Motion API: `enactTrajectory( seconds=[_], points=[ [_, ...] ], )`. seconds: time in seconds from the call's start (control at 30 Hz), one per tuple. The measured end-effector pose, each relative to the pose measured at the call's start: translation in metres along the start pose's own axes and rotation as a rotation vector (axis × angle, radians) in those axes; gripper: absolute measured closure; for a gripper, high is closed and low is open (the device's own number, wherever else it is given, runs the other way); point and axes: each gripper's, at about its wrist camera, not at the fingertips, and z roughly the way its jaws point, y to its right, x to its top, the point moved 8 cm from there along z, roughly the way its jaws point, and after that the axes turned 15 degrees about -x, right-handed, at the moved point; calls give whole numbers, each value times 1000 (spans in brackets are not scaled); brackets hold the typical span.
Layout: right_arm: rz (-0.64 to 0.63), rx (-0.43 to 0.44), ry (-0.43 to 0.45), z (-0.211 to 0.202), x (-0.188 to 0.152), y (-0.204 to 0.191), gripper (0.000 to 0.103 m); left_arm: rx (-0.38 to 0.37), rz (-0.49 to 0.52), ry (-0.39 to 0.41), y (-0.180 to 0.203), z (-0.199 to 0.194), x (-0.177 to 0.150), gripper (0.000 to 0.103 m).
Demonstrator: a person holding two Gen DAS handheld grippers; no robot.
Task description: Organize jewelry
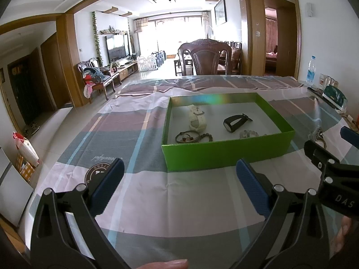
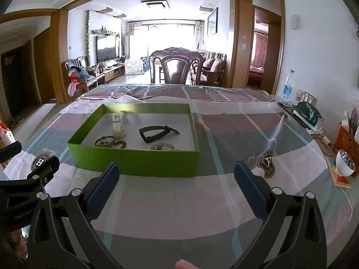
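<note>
Ahead of both tongs, one shallow green box (image 1: 226, 154) sat on the tabletop (image 1: 179, 201), which was covered by a plaid cloth in pink, grey and mauve. The left tongs (image 1: 179, 183) and the right tongs (image 2: 177, 182) each hovered above the cloth just short of the box, blue pads spread wide apart, gripping nothing.

Inside the box lay five pieces. One white watch (image 2: 117, 126) rested toward the far left. One black watch (image 2: 154, 132) lay near the middle. One dark bangle with red beads (image 1: 187, 136) sat at the near left, touching one brown bead bracelet (image 1: 206, 137). One pale bead bracelet (image 1: 249, 133) lay at the near right.

Two round emblems were printed on the cloth, one beside each pair of tongs, with lettering too small to read surely. The right tongs, seen from the left camera, bore the letters "DAS"; the left tongs, seen from the right camera, read "GenRobot".

One water bottle (image 2: 287, 86) stood far off to the right.
</note>
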Motion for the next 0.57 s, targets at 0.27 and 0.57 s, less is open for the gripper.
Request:
enactTrajectory(
  seconds=[0.27, 0.57],
  points=[
    [2, -2, -10, 4, -9, -2, 3, -2, 3, -9, 1, 4, -3, 4],
    [-53, 53, -224, 68, -43, -19, 3, -63, -74, -191, -4, 70, -31, 4]
  ],
)
